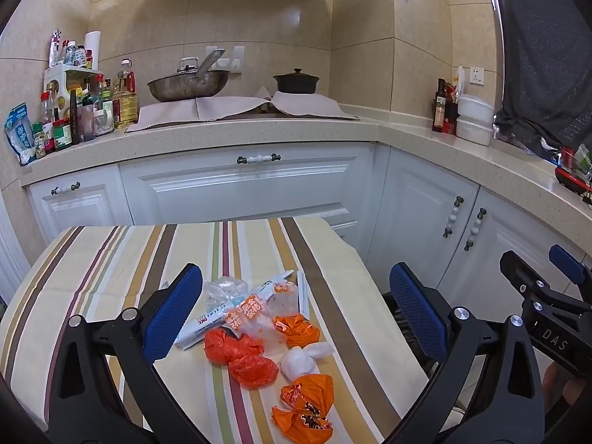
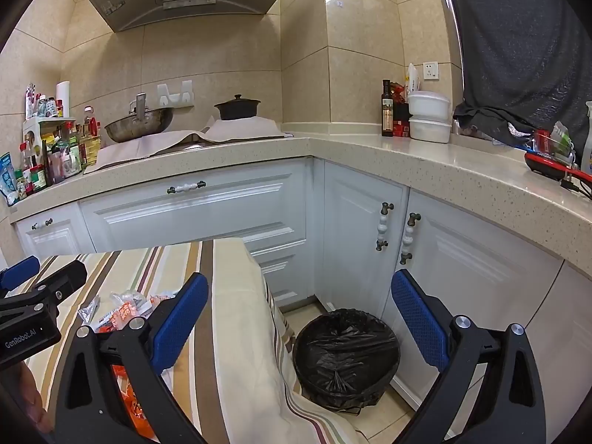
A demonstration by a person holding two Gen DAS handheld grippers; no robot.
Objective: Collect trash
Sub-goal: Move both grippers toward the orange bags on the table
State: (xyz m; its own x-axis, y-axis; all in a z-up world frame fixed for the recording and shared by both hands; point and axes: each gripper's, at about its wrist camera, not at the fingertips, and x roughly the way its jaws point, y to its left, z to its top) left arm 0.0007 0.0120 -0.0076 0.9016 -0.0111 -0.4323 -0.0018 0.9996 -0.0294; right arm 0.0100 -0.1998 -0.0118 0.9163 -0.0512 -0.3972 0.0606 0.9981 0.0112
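Note:
A heap of trash lies on the striped tablecloth (image 1: 92, 259): orange crumpled bags (image 1: 240, 355), an orange foil wrapper (image 1: 307, 407), a white knotted bag (image 1: 301, 360), a clear bag (image 1: 225, 288) and printed packets (image 1: 255, 307). My left gripper (image 1: 296, 310) hovers open above the heap with nothing between its blue pads. My right gripper (image 2: 299, 322) is open too, over the table's right edge, and holds nothing. A bin lined with a black bag (image 2: 346, 355) stands on the floor below it. The right gripper's body (image 1: 547, 303) shows at the right of the left wrist view.
White cabinets (image 1: 240, 185) and a beige L-shaped counter (image 2: 407, 155) close off the far side. On the counter stand a wok (image 1: 188, 85), a black pot (image 1: 296, 81), several bottles (image 1: 74, 118) and white tubs (image 2: 429, 118). The bin sits in the narrow floor gap by the table.

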